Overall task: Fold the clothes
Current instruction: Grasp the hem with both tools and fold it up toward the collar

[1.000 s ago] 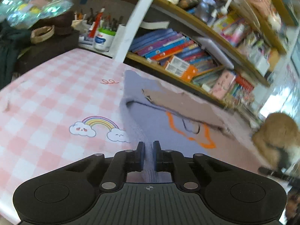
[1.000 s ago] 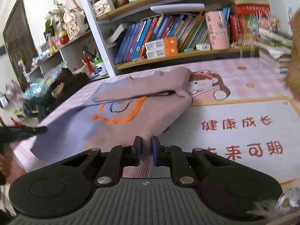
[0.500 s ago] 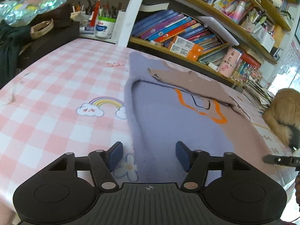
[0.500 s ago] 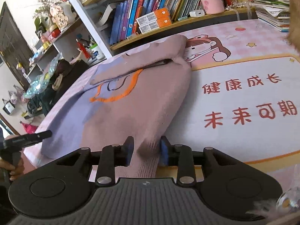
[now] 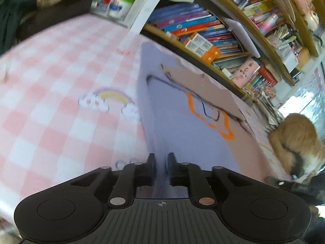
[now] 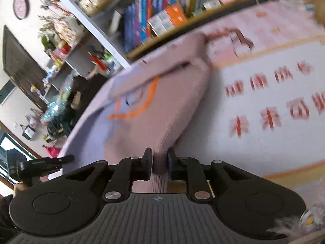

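A lilac and dusty-pink sweater (image 5: 178, 126) with an orange outline on its chest lies flat on the table, one sleeve folded across the top. In the left wrist view my left gripper (image 5: 161, 158) is at the lilac bottom edge. Its jaws are closing, and a ridge of the hem is bunched between the pads. The right wrist view shows the pink side of the sweater (image 6: 162, 109). My right gripper (image 6: 159, 154) is at the ribbed hem, its jaws closing with the fabric pinched between them.
The pink checked tablecloth (image 5: 50, 93) covers the table. Bookshelves (image 5: 203, 26) line the far edge, with pen pots (image 5: 119, 2) at the back left. An orange furry animal (image 5: 298, 142) sits at the right end. Red characters (image 6: 270, 113) mark the cloth right of the sweater.
Both grippers held the hem a second ago, spread their jaws half a second ago, and have narrowed on the hem again. Both views have dipped and rolled.
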